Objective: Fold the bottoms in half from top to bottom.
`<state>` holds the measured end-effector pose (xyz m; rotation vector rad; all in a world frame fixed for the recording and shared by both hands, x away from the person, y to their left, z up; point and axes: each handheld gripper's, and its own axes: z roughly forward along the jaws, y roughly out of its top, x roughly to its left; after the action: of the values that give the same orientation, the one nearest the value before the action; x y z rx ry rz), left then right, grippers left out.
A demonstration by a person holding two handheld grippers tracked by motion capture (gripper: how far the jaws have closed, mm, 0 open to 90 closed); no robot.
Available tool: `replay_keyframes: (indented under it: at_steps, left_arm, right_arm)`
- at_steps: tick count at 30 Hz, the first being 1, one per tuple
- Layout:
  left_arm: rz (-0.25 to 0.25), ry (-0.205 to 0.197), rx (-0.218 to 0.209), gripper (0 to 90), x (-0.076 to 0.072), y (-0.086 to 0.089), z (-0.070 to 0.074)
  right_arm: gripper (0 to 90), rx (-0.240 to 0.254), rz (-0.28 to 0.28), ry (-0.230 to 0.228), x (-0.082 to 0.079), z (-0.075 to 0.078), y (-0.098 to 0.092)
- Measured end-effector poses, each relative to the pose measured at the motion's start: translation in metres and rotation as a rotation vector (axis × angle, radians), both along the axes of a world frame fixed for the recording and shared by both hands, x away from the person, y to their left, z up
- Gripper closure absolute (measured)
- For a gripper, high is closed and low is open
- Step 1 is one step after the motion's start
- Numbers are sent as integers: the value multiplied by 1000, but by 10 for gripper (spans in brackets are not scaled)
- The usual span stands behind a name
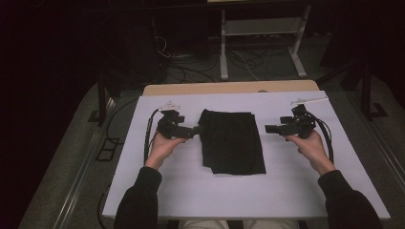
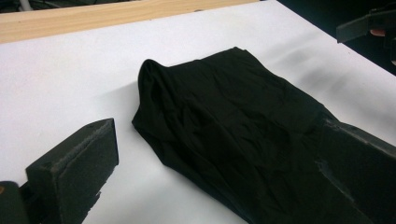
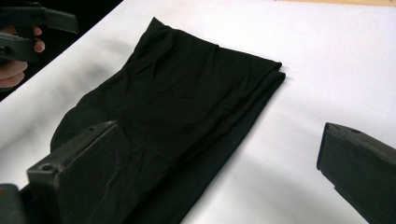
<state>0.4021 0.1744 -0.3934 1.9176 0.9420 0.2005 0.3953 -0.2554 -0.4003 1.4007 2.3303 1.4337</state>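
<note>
A black folded cloth (image 1: 231,140) lies flat in the middle of the white-covered table (image 1: 239,191). My left gripper (image 1: 195,130) is at the cloth's left edge near its far corner and is open. In the left gripper view the cloth (image 2: 224,116) lies between the spread jaws of that gripper (image 2: 219,135), the right jaw over the fabric. My right gripper (image 1: 268,129) hovers just off the cloth's right edge, open. In the right gripper view its left jaw stands over the cloth (image 3: 187,88), its right jaw over bare table, and my right gripper (image 3: 219,140) holds nothing.
A strip of wooden tabletop (image 1: 229,88) shows beyond the white cover. Small white items lie at the back left (image 1: 169,103) and back right (image 1: 310,100) of the cover. A white shelf frame (image 1: 260,43) and cables sit on the dark floor behind.
</note>
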Motion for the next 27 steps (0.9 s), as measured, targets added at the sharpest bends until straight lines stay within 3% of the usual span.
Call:
replay_keyframes:
  at_steps: [6, 15, 19, 27]
  left_arm:
    - [-21, 2, -9, 0, -13, 1, -1]
    - [-53, -49, -19, 0, -37, -3, 4]
    - [-69, -51, -15, 0, -48, -5, 2]
    - [-57, -73, -7, 0, -66, 1, -3]
  right_arm:
    - [0, -26, 10, -14, -12, 4, -2]
    - [0, -41, 17, -34, -33, 8, -8]
    - [0, -61, 28, -33, -45, 9, -7]
    - [0, -66, 25, -50, -65, 10, -8]
